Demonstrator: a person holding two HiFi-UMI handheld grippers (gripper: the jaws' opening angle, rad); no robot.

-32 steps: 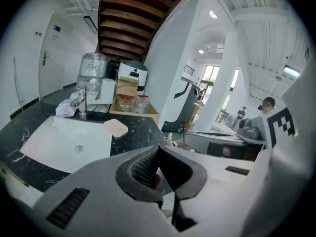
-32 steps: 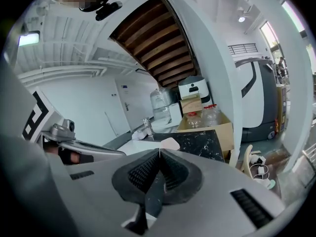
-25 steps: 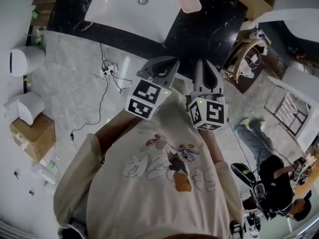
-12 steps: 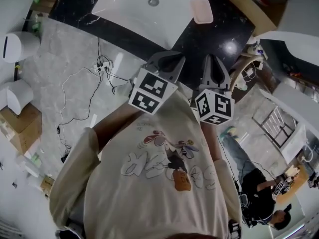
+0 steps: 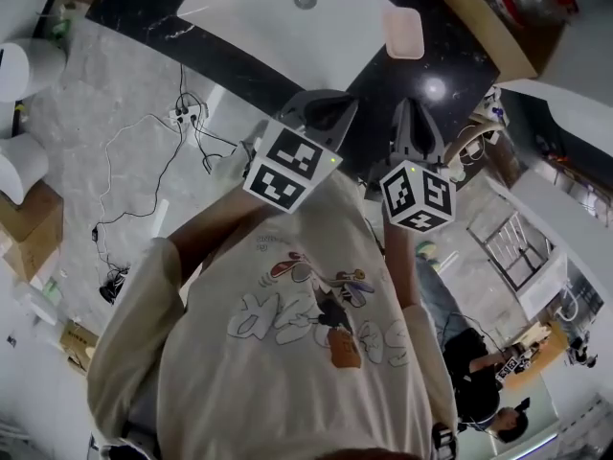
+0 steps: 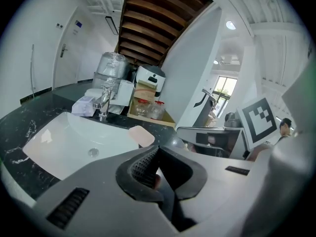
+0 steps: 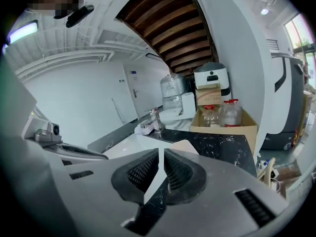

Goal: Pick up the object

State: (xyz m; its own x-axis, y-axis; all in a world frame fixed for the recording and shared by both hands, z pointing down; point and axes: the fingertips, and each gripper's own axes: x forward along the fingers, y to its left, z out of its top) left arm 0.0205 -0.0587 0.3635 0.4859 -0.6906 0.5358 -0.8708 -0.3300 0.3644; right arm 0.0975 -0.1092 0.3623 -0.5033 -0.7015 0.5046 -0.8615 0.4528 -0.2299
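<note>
The left gripper (image 5: 324, 111) has its jaws pressed together with nothing between them; the right gripper (image 5: 412, 113), just beside it, is likewise closed and empty; both are held out from the person's chest, pointing toward the black marble counter (image 5: 378, 80); the pale pink tray (image 5: 403, 33) lies flat on that counter, just beside the right edge of the white sink (image 5: 259, 17) and apart from both grippers; a tap (image 6: 102, 102) stands behind the sink; a cardboard box (image 7: 224, 120) with jars sits farther along the counter.
</note>
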